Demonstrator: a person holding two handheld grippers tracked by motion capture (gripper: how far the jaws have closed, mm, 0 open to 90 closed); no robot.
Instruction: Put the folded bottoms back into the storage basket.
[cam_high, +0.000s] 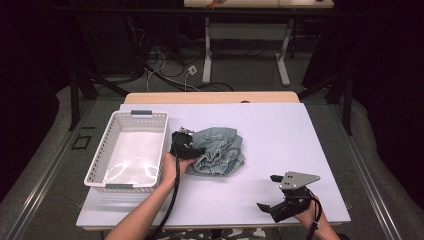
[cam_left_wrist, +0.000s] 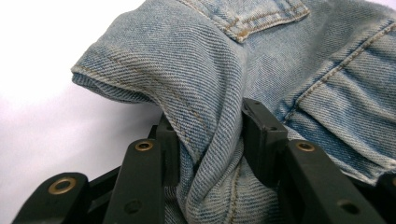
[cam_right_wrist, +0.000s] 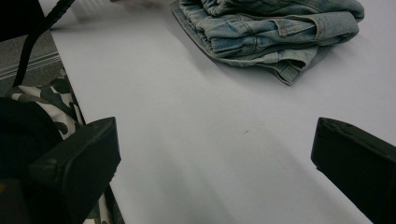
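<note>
A crumpled pair of light-blue jeans (cam_high: 220, 150) lies on the white table cover just right of the basket. My left gripper (cam_high: 194, 148) sits at the pile's left edge. In the left gripper view, my left gripper (cam_left_wrist: 210, 126) is shut on a raised fold of the jeans (cam_left_wrist: 205, 70), with the pads pressing it from both sides. My right gripper (cam_high: 267, 191) rests near the table's front right, well away from the cloth and open. In the right gripper view, my right gripper (cam_right_wrist: 215, 158) has bare table between its jaws, with the jeans (cam_right_wrist: 271, 28) farther off.
A white slatted plastic basket (cam_high: 105, 145) stands on the left of the table, nothing inside it. The white table cover (cam_high: 280, 125) runs to the front edge by my right hand. Cables and desk legs lie on the floor beyond.
</note>
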